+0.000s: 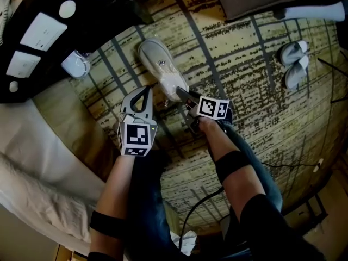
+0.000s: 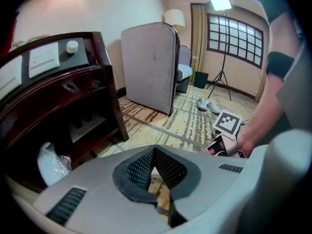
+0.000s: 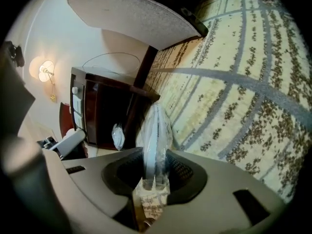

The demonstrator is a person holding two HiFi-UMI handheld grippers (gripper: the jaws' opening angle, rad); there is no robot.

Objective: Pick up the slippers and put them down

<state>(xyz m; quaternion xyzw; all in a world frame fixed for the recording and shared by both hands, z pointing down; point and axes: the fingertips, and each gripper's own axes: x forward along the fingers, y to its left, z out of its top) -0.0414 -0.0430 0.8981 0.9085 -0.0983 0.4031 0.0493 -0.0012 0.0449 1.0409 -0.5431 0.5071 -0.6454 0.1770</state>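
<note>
The white slippers (image 1: pixel 161 69), seemingly plastic-wrapped together, stretch diagonally at upper centre, lower-right end pinched in the right gripper (image 1: pixel 184 95); another pale pair (image 1: pixel 293 64) lies upper right.

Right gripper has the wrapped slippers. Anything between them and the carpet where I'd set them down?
Nothing visible. The carpet around the wrapped slippers is bare; the left gripper sits beside them, shut and empty, and another pair of slippers lies far off.

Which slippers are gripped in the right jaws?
The plastic-wrapped white slippers, clamped by the right gripper; the loose grey pair lies apart on the carpet.
</note>
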